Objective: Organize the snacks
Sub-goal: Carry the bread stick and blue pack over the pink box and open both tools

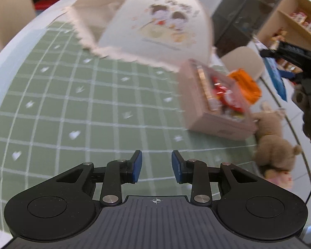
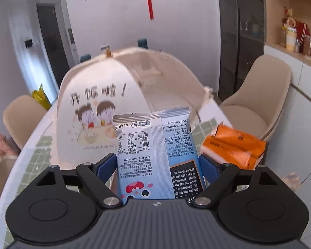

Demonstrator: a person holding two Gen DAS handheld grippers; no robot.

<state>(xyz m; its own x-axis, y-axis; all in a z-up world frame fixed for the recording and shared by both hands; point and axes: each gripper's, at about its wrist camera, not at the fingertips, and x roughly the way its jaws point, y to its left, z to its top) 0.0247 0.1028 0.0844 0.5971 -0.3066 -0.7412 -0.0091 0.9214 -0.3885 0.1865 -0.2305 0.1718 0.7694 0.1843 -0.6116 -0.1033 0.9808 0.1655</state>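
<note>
Right gripper (image 2: pixel 158 166): we have it clamped on a blue packet (image 2: pixel 155 155), held upright above the table's near edge, cover (image 2: pixel 97 103) behind. Left gripper (image 1: pixel 156 169): jaws apart, empty, over the mat (image 1: pixel 72 103); box (image 1: pixel 215 103) of snacks by the table's right edge. Risk, we judge: the slick packet could slip from so low a hold, or snag the box wall.

Green white-grid tablecloth (image 1: pixel 93 103), orange pack (image 2: pixel 234 147)

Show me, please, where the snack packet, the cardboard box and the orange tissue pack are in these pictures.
snack packet (image 2: pixel 155 153): right wrist view, middle of its printed back.
cardboard box (image 1: pixel 221 124): left wrist view, near side wall.
orange tissue pack (image 2: pixel 234 147): right wrist view, top face.
</note>
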